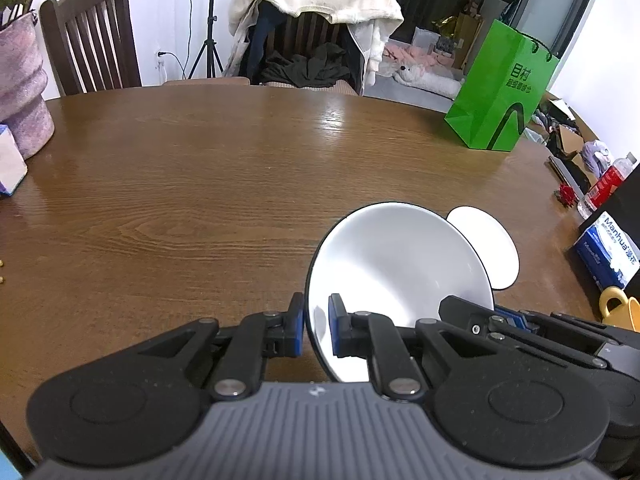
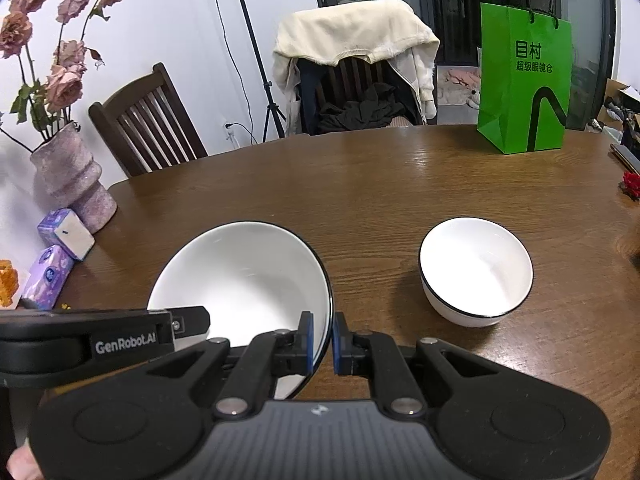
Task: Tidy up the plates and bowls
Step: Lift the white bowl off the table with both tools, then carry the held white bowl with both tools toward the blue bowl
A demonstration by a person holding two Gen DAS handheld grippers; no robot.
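Observation:
A large white bowl with a black rim (image 1: 400, 264) (image 2: 244, 276) is held between both grippers, tilted, over the brown table (image 1: 200, 200). My left gripper (image 1: 316, 328) is shut on the bowl's left rim. My right gripper (image 2: 323, 340) is shut on the opposite rim, and it also shows at the right of the left wrist view (image 1: 504, 318). The left gripper's finger (image 2: 188, 322) reaches in from the left in the right wrist view. A smaller white bowl (image 2: 476, 268) stands upright on the table to the right, partly hidden behind the large bowl (image 1: 492, 248).
A green paper bag (image 2: 524, 84) stands at the far right of the table. A pink vase (image 2: 72, 176) and tissue packs (image 2: 64, 236) sit at the left edge. A tissue box (image 1: 608, 252), a yellow mug (image 1: 620, 308) and a bottle (image 1: 608, 180) line the right side. Chairs stand behind.

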